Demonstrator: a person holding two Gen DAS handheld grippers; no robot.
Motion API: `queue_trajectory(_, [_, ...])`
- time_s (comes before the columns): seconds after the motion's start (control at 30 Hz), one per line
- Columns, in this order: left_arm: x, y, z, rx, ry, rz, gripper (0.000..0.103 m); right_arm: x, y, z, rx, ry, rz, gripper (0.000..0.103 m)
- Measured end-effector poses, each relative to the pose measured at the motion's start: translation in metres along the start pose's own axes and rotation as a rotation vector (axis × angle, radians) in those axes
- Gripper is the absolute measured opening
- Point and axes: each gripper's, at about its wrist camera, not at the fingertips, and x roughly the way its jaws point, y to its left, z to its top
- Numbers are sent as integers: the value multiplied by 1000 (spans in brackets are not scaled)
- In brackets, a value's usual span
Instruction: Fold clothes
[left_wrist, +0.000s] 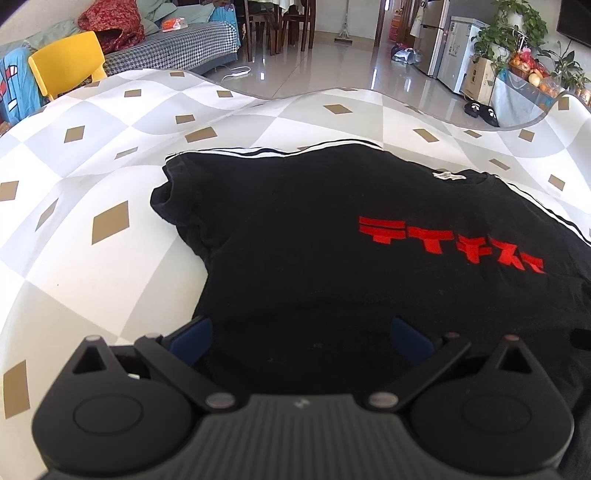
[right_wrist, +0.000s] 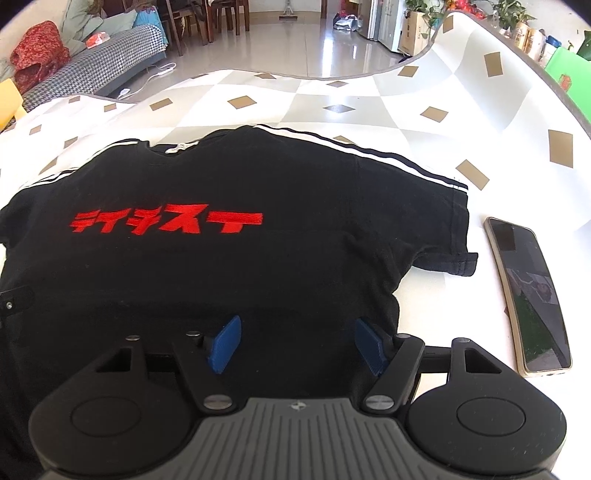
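Room: glossy pale tiled floor (left_wrist: 332, 70) beyond the bench, a sofa with a houndstooth cover (left_wrist: 177, 51) at far left, dark wooden dining chairs (left_wrist: 273, 22) at the back, a silver fridge (left_wrist: 439, 40) and potted green plants (left_wrist: 517, 29) at right.

Bench: covered with a white-and-grey checked cloth with tan diamonds (left_wrist: 110, 155), its far edge lifted and curling.

Task item: black short-sleeved T-shirt with red block lettering on the chest and white stripes along the shoulders (left_wrist: 332, 229), lying face up and spread flat on the bench cloth, collar toward the far edge, hem toward the cameras.

View differences: left wrist view shows a yellow plastic chair (left_wrist: 66, 62) at the bench's left edge and one sleeve bunched up on that side. Right wrist view shows the opposite sleeve lying out flat, a dark-screened smartphone in a gold-toned case (right_wrist: 528, 295) on the cloth just beside that sleeve but apart from it, and a bright green object (right_wrist: 569, 70) at far right.

Grippers: left gripper (left_wrist: 301, 332) is low over the shirt's lower left part, blue pads (left_wrist: 192, 338) spread wide, jaws released, nothing between them. Right gripper (right_wrist: 295, 343) is low over the lower right part near the side seam, jaws likewise released.
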Motion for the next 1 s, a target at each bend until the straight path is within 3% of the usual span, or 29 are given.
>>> queue_trajectory(0.33, [-36, -17, -20, 55, 1, -25, 103, -33, 5, -27, -9, 23, 29, 67])
queue_trajectory(1.0, [-71, 2, -55, 50, 46, -7, 103, -69, -28, -100, 223, 133, 17, 67])
